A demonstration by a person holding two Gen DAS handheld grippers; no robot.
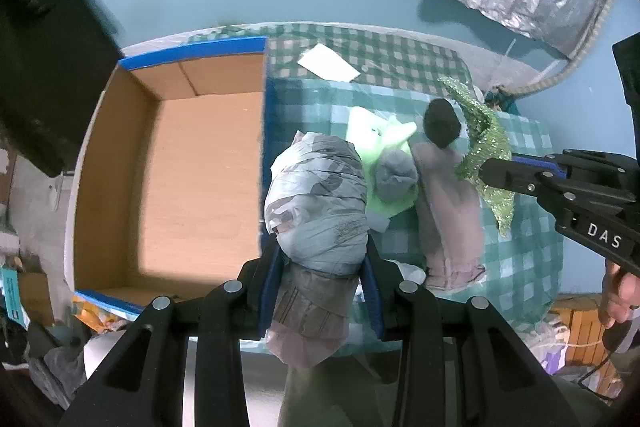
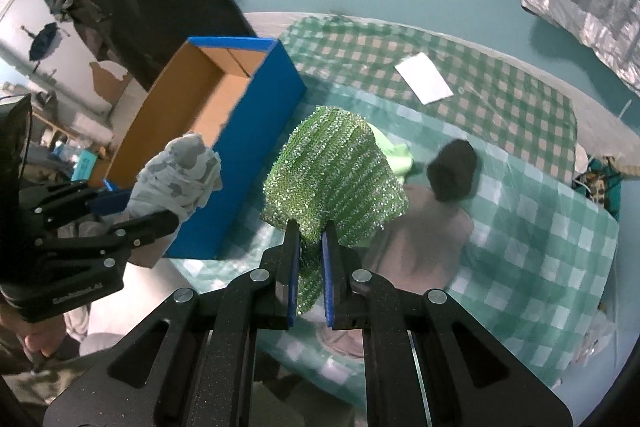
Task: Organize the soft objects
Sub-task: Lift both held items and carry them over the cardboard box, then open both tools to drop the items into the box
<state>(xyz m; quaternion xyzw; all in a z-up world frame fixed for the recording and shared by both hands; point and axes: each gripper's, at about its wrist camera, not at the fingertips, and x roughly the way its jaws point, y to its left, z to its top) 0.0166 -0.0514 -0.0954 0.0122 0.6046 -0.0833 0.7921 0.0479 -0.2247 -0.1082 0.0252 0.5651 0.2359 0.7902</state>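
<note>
Clearly both bundles hang above the table (image 1: 532, 211), beside the box (image 1: 176, 179).

Counter (image 2: 532, 211) under green-checked cloth. Directly on it: open blue cardboard box (image 2: 240, 163), white paper (image 2: 424, 78), black bundle (image 2: 454, 171), pinkish garment (image 2: 424, 231), light-green cloth (image 1: 384, 143).

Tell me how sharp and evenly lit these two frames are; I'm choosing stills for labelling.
Left wrist view: the rolled grey bundle in the left gripper is fairly crisp, the cardboard box smeared, fisheye bending the table edge, corners black. Right wrist view: the sequined green cloth in the right gripper glitters sharply; the dark ball and pink cloth are blurred, light dim and bluish.
</note>
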